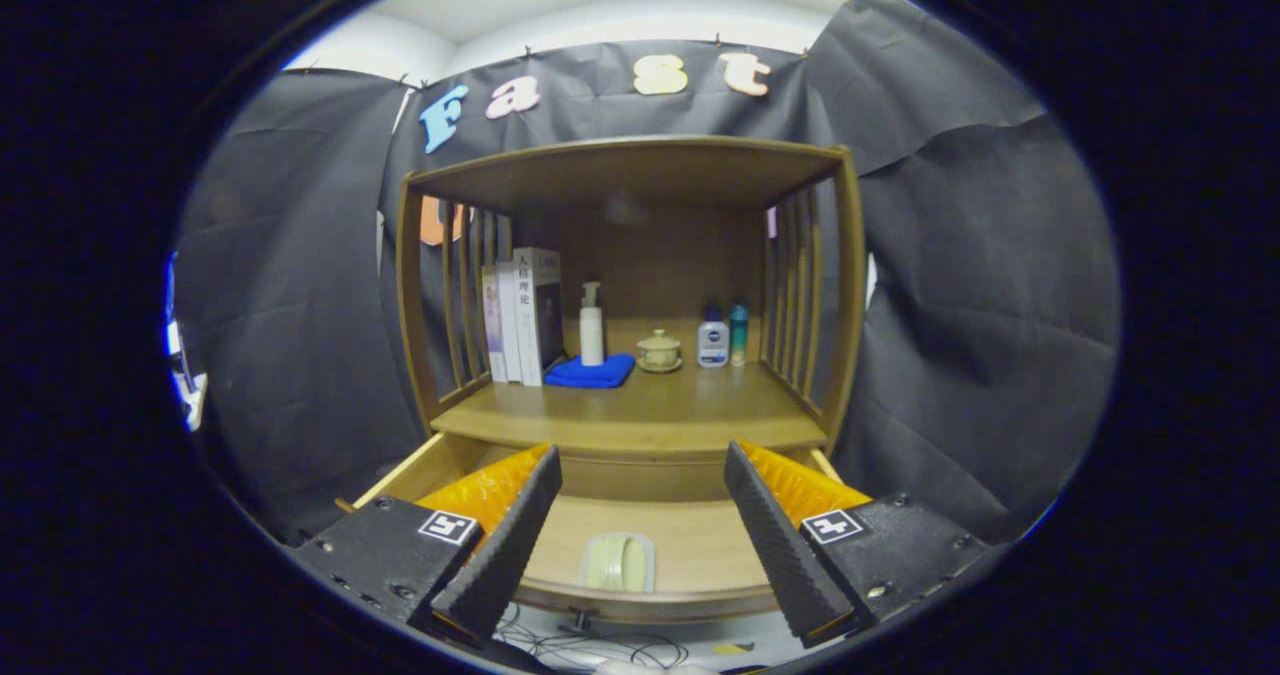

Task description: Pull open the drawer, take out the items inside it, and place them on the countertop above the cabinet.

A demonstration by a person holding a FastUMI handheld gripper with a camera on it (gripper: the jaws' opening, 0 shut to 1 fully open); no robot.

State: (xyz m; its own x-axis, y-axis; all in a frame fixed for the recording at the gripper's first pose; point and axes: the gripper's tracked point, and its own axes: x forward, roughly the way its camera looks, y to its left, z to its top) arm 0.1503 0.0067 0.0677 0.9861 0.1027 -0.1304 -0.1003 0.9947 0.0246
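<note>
The jaws are spread wide, nothing held, at the bottom centre of the frame on the gripper (642,545). Between them, the drawer (690,555) is seen pulled open, a pale green item (620,562) lying inside. Above, on the countertop (640,417), books (522,315), a blue cloth (592,372) and bottles (712,342) are noted.

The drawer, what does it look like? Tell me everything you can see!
The drawer looks like light brown wood, same as the cabinet. It is pulled out from under the countertop, so its flat floor shows. One small pale green thing lies flat inside, near the curved front edge. A dark knob sticks out below that edge. The claw hangs open over it, touching nothing.
</note>
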